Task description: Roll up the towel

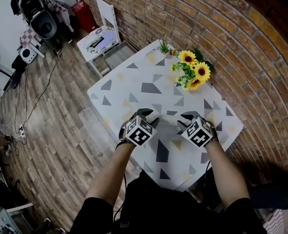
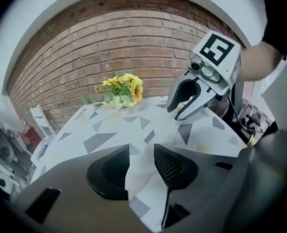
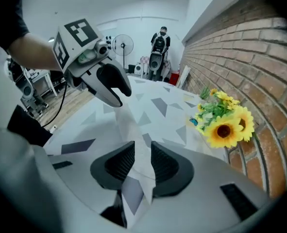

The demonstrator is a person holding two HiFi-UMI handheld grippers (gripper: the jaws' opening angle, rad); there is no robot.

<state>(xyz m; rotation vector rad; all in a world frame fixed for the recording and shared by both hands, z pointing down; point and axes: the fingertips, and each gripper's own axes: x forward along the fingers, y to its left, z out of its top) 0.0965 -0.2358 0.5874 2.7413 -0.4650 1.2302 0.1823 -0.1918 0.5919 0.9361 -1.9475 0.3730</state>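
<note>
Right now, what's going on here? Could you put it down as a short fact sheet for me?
Who: a person holding a gripper in each hand
Towel: towel, white with grey triangles, spread flat, with a fold lifted on the person's side
Left gripper: left gripper, jaws closed on the towel fold
Right gripper: right gripper, jaws closed on the same fold, alongside the left
Sunflowers: sunflowers, on the towel's far side, next to the brick wall
Floor: wooden floor
</note>
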